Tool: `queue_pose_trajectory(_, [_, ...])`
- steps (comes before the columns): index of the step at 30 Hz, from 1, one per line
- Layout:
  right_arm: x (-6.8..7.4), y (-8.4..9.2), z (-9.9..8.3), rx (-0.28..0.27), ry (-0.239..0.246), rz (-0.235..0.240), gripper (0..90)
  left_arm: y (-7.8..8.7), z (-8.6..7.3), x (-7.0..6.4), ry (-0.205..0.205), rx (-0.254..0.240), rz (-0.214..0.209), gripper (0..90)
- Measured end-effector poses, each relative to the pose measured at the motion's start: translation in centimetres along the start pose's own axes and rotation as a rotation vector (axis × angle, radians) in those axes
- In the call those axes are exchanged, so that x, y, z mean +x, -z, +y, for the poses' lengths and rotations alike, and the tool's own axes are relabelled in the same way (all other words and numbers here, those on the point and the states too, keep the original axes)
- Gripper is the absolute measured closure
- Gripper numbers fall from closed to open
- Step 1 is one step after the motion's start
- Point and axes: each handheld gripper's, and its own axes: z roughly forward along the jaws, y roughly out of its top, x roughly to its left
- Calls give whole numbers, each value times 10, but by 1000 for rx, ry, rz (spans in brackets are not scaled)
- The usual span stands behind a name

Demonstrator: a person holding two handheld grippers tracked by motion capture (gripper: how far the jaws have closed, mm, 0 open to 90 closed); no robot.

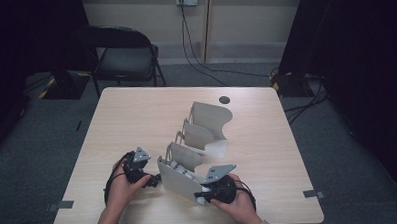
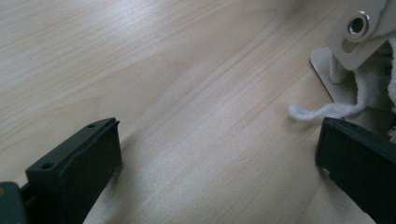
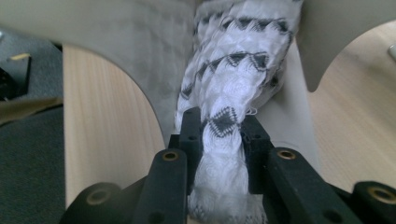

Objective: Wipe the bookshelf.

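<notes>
A pale grey rack (image 1: pixel 209 119) of several upright curved dividers stands mid-table. A white cloth with a black zigzag pattern (image 3: pixel 238 60) lies in the slot behind the nearest divider (image 1: pixel 176 183). My right gripper (image 3: pixel 222 126) is shut on the cloth's near end, pinching it into a narrow bunch; from above it (image 1: pixel 204 192) sits at the divider's right end. My left gripper (image 2: pixel 219 140) is open over bare wood, nothing between its jaws. It (image 1: pixel 154 179) rests at the rack's near left corner, where a loose white thread (image 2: pixel 322 111) trails beside the rack's base (image 2: pixel 348 44).
The wooden table (image 1: pixel 136 119) has a dark round hole (image 1: pixel 224 99) near its far edge and grey tape marks at both near corners. A black folding chair (image 1: pixel 124 54) stands behind the table. Cables (image 1: pixel 200 62) run across the grey carpet.
</notes>
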Motion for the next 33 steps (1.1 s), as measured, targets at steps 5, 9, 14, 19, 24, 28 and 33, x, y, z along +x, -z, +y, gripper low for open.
queue_pose_trajectory(5, [-2, -2, -5, 16, -19, 8, 787, 0, 0, 0, 0, 0, 0, 0])
queue_pose_trajectory(9, [0, 5, -11, 44, -18, 9, 790, 0, 0, 0, -1, 1, 0, 0])
queue_pose_trajectory(14, [-1, 20, -23, 70, -51, 23, 791, 0, 0, 0, -1, 0, 0, 0])
queue_pose_trajectory(19, [-4, 32, -31, 86, -77, 31, 793, 0, 0, 0, -1, 0, 0, 0])
queue_pose_trajectory(24, [-9, 35, -16, 10, -86, -28, 792, 0, 0, 1, -10, 7, 2, 0])
queue_pose_trajectory(28, [-12, 16, -2, 29, -66, -36, 788, 0, 0, 1, -8, 6, 0, 0])
queue_pose_trajectory(33, [-14, -1, -3, 67, -50, -61, 783, 0, 0, 1, -11, 6, -3, 0])
